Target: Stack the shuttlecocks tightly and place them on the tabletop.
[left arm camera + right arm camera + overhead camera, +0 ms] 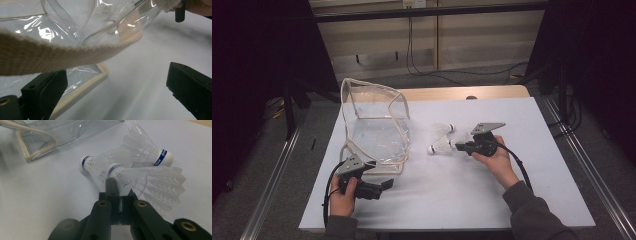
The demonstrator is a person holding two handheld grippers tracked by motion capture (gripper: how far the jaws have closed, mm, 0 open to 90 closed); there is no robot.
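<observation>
High view: on the white table a clear plastic bag with cream webbing trim stands open at the left, and three white shuttlecocks lie together just right of it. The right gripper reaches in from the right at that cluster; in the right gripper view its jaws are pressed together on the feather skirt of the nearest shuttlecock, just behind its blue-banded cork, with the shuttlecock projecting ahead of the tips. A second shuttlecock lies touching it on the left and a third just beyond. The left gripper lies near the bag's front corner, its jaws spread wide with only bare table between them, while the cream strap crosses just above the left jaw.
</observation>
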